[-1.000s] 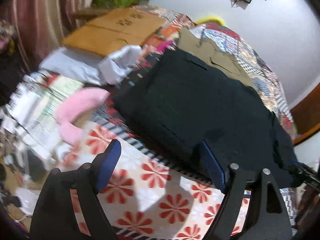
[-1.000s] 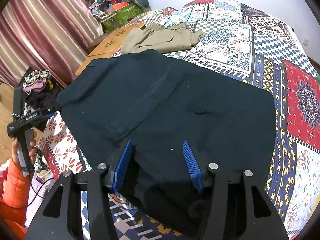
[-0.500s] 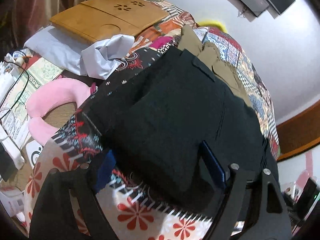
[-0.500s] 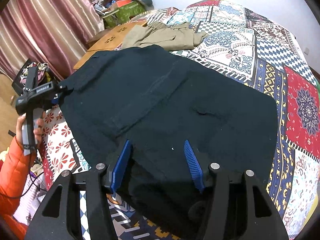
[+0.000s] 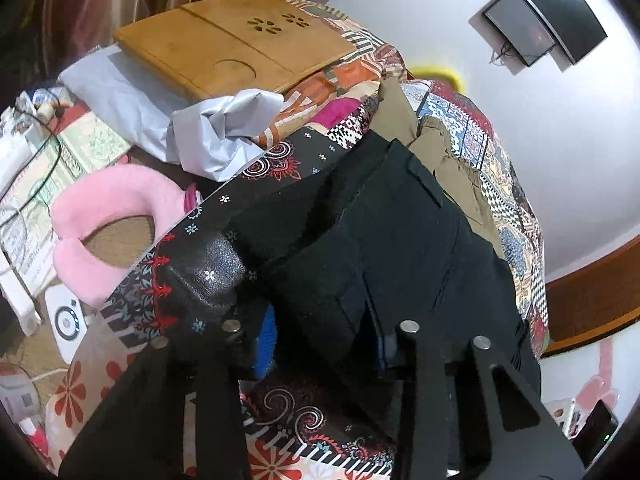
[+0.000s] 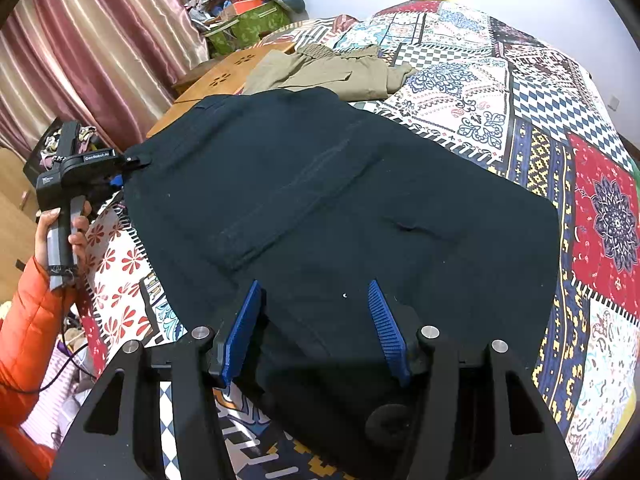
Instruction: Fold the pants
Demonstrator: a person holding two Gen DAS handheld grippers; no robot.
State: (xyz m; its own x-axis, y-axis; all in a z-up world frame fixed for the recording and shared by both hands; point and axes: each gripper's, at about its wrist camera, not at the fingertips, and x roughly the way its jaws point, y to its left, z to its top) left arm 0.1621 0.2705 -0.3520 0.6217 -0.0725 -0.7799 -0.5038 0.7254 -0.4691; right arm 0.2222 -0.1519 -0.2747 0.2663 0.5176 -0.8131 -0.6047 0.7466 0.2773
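Left tool [image 5: 324, 340]: jaws have just been closing and now stand narrow, with a corner fold of the dark pants [image 6: 340, 208] bunched between the blue pads [image 5: 266, 338]; the pads appear to pinch the cloth. In the right wrist view this tool [image 6: 116, 178] sits at the pants' far left corner, gripped by a hand [image 6: 60, 224] in an orange sleeve [image 6: 28, 320].

Right tool [image 6: 316, 320]: jaws about half open, pads straddling the near edge of the pants; the cloth lies between and under them, and no pad presses on it.

Bed [image 6: 560, 160]: covered by a patchwork quilt. The dark pants lie spread flat across its near half, one edge at the bed's left side.

Tan pants [image 6: 332, 72]: lying beyond the dark pants, touching their far edge.

Wooden board [image 5: 236, 52]: at the bed's far left corner.

Pink neck pillow [image 5: 100, 220]: on the floor beside the bed.
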